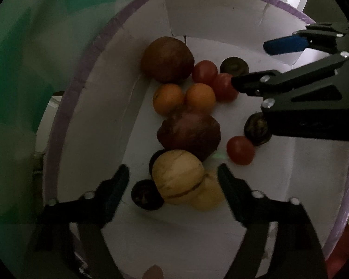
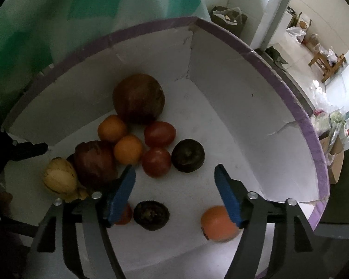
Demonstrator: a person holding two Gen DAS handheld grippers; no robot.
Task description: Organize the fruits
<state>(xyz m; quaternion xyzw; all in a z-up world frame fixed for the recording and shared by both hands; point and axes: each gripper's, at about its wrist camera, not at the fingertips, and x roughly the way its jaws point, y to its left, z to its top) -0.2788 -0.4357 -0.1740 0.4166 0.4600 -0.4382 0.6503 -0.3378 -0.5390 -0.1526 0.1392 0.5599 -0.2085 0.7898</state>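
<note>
A white box with a purple rim [image 1: 65, 107] [image 2: 288, 97] holds the fruits. My left gripper [image 1: 173, 183] is open, its fingers straddling a pale yellow striped fruit [image 1: 178, 176] without touching it. Beyond it lie a dark red fruit [image 1: 189, 132], two oranges [image 1: 167, 98], red tomatoes [image 1: 204, 72] and a big brown fruit [image 1: 167, 59]. My right gripper [image 2: 175, 186] [image 1: 265, 62] is open over bare box floor with nothing between its blue pads [image 2: 123, 193]. An orange fruit [image 2: 217, 223] lies just behind its right finger, and a dark round fruit [image 2: 151, 215] sits below the gap.
Two more dark round fruits [image 1: 233, 66] [image 1: 146, 194] and a lone tomato [image 1: 240, 150] lie on the box floor. A green and white cloth [image 2: 58, 23] hangs behind the box. Beyond the box's right wall are a room floor, bags and a wooden stool [image 2: 325, 62].
</note>
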